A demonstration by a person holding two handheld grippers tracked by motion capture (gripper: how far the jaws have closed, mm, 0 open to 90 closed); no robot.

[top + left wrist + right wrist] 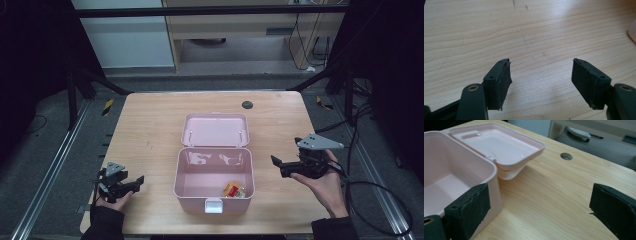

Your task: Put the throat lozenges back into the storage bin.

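Observation:
A pink plastic box stands open in the middle of the wooden table, its lid folded back flat behind it. Inside, near the front right corner, lies a small red and yellow item. My left gripper rests low at the table's front left, open, with bare wood between its jaws. My right gripper hovers to the right of the box, open and empty; in the right gripper view the box wall is beside one jaw and the lid lies beyond.
A round cable hole sits near the table's far edge. A white latch sticks out from the box's front. Cables trail off the right gripper over the table's right side. Dark frame rails and floor surround the table.

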